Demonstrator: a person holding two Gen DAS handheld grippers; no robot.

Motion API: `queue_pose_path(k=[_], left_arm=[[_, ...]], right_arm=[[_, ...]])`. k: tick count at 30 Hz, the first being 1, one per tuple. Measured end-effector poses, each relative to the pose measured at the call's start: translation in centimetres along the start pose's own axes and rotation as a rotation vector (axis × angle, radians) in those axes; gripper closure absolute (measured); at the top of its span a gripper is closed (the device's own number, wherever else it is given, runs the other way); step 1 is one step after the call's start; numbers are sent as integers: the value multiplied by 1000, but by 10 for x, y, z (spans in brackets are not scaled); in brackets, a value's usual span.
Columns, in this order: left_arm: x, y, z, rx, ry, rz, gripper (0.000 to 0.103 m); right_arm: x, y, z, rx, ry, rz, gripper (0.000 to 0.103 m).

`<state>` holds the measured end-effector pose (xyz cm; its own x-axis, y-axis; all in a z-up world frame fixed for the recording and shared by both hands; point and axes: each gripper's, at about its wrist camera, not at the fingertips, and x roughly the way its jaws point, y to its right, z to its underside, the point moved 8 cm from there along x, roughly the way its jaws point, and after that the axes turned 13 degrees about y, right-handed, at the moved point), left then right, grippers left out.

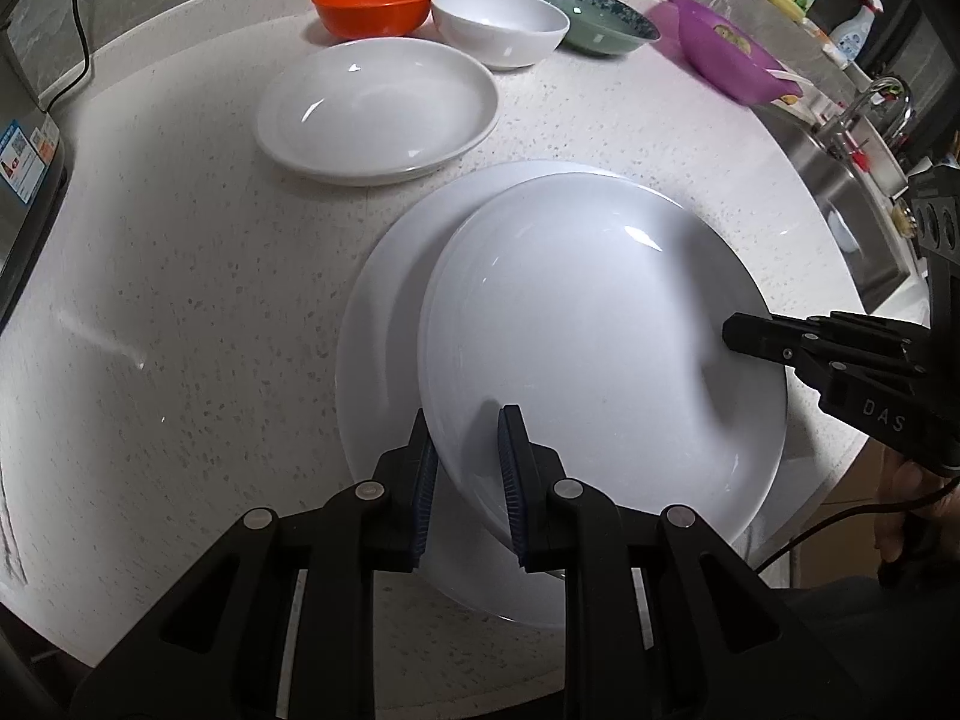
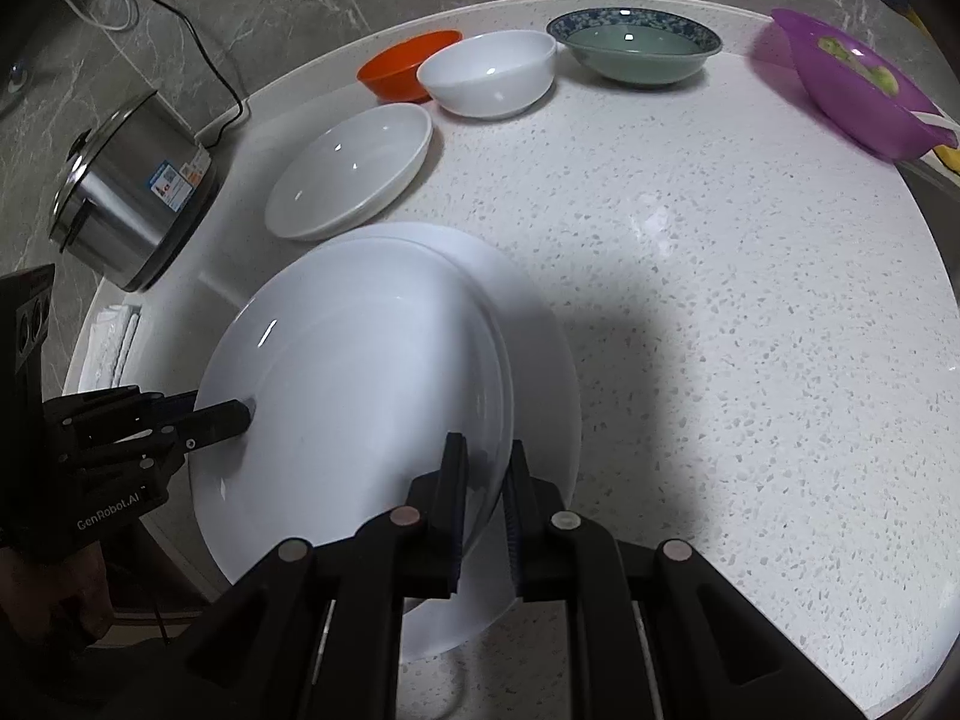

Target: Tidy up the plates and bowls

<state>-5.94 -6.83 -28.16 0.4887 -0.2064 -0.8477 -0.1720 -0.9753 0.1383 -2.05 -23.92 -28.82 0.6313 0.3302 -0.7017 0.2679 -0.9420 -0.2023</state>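
Observation:
A white plate (image 1: 588, 324) (image 2: 360, 384) is held tilted just above a larger white plate (image 1: 384, 312) (image 2: 540, 360) lying on the speckled counter. My left gripper (image 1: 465, 456) is shut on the upper plate's near-left rim; it shows from the side in the right wrist view (image 2: 243, 414). My right gripper (image 2: 486, 480) is shut on the opposite rim, seen from the left wrist view (image 1: 735, 336). A third white deep plate (image 1: 378, 111) (image 2: 351, 171) lies farther back. Behind it stand an orange bowl (image 1: 375, 3) (image 2: 408, 69), a white bowl (image 1: 498, 24) (image 2: 486, 72) and a green bowl with blue rim (image 1: 591, 15) (image 2: 633, 48).
A purple plastic basin (image 1: 726, 54) (image 2: 858, 90) sits at the back right. A steel rice cooker (image 2: 132, 192) stands at the left edge with a cord. A sink and tap (image 1: 864, 120) lie to the right. A folded white cloth (image 2: 111, 348) lies by the cooker.

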Motion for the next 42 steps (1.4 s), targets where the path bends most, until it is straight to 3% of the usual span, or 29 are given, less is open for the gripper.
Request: queue_pose_path(k=[11, 16, 19, 24, 29, 31, 32, 36, 37, 39, 42], left_arm=[[13, -3, 2, -6, -8, -11, 84], [13, -5, 1, -18, 3, 0, 82], [8, -2, 3, -21, 13, 21, 72], [6, 7, 1, 13, 31, 54, 40], [-3, 2, -9, 11, 52, 74, 40], [-15, -3, -21, 4, 83, 97, 38], [-22, -8, -30, -4, 106, 106, 32], [-32, -46, -72, -52, 161, 129, 0], [-28, -56, -82, -47, 149, 113, 0], [-14, -75, -101, -44, 110, 91, 0], [2, -99, -134, -40, 120, 75, 0]], right_arm=[[3, -2, 5, -61, 10, 0, 89], [3, -11, 8, -172, 26, 25, 83], [3, -17, 10, -266, 40, 59, 80], [2, -22, 15, -357, 59, 101, 80], [-1, -19, 14, -352, 75, 109, 80], [-7, -17, 11, -322, 92, 119, 75], [-12, -16, 8, -302, 107, 119, 72], [-42, -9, -25, -180, 205, 81, 35], [-51, -7, -43, -112, 244, 31, 22], [-54, -4, -70, -22, 274, -42, 11], [-32, -1, -113, 89, 232, -108, 10]])
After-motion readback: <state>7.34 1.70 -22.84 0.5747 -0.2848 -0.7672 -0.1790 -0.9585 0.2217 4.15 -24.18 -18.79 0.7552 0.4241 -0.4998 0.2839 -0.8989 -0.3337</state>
